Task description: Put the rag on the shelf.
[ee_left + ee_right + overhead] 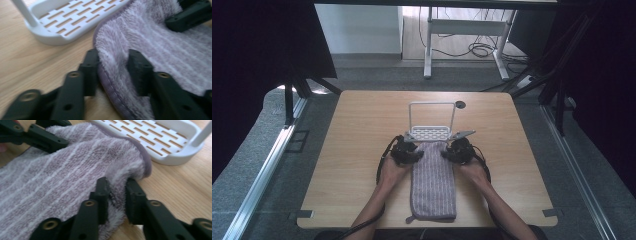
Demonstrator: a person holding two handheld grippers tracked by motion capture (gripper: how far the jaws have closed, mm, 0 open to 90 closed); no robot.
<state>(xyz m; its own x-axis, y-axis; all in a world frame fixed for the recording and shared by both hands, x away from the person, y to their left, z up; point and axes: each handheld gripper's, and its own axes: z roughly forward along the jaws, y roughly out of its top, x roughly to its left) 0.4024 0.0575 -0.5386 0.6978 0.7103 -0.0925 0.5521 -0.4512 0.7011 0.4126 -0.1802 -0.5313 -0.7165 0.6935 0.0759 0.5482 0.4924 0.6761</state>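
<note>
The high view is evenly and softly lit from above; the table (362,150) is shown bright, while both upper corners are lost in near-black. A pale daylight patch is seen on the floor (452,35) at the top. Shadows on the table are faint and short. Detail in this view is coarse and slightly soft. In the two gripper views the near jaws are blurred, and the towel (160,47) pile and white rack (172,140) are rendered soft, without glare.
</note>
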